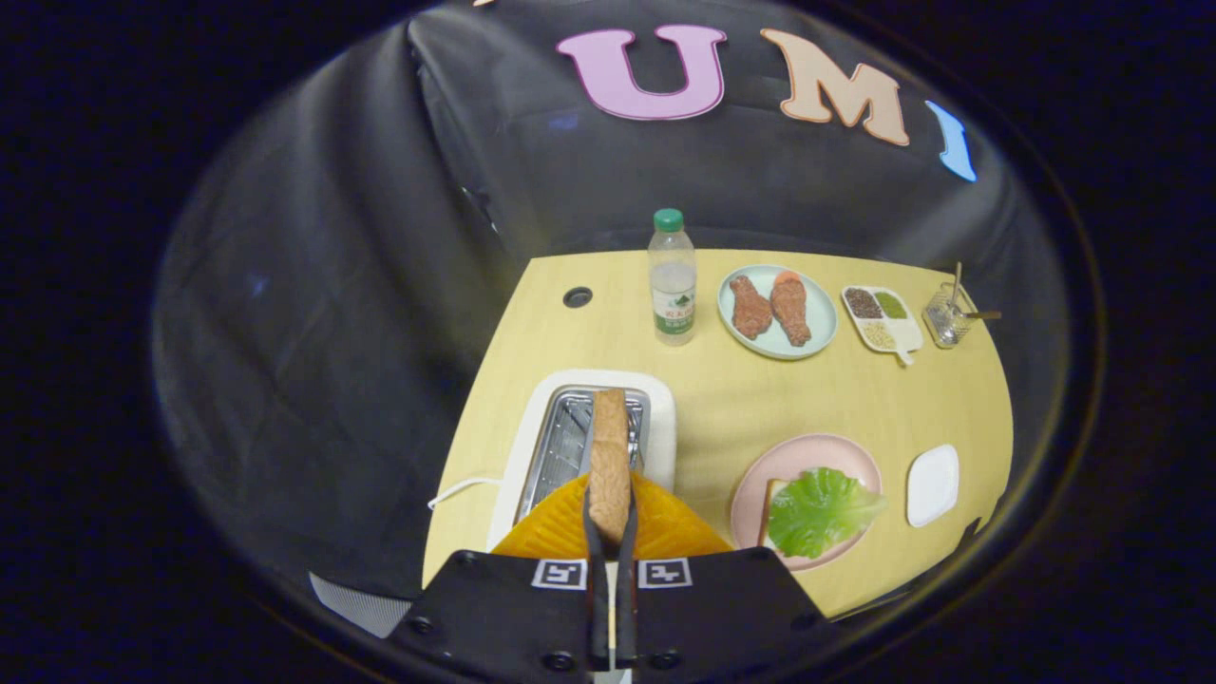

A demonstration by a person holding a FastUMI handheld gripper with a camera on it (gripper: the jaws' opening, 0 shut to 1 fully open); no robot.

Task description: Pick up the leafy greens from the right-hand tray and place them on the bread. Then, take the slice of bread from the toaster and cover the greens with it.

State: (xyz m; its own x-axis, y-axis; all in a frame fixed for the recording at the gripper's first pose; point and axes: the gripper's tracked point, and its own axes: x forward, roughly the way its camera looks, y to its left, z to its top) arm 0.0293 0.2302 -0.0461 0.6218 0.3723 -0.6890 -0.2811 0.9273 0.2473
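Brown bread slice [609, 461] stands pinched between the closed jaws, above the toaster [579, 437].

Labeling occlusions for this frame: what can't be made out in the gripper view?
- Base slice of bread on the pink round plate: mostly covered by the green leafy lettuce.
- Near end of the white toaster: hidden behind the fingers, which grip the brown toast slice.
- Contents of the small white three-part dish: too small to identify.
- Clear cup contents: too small.

bare table [722, 399] between toaster [655, 418] and plate [760, 475]
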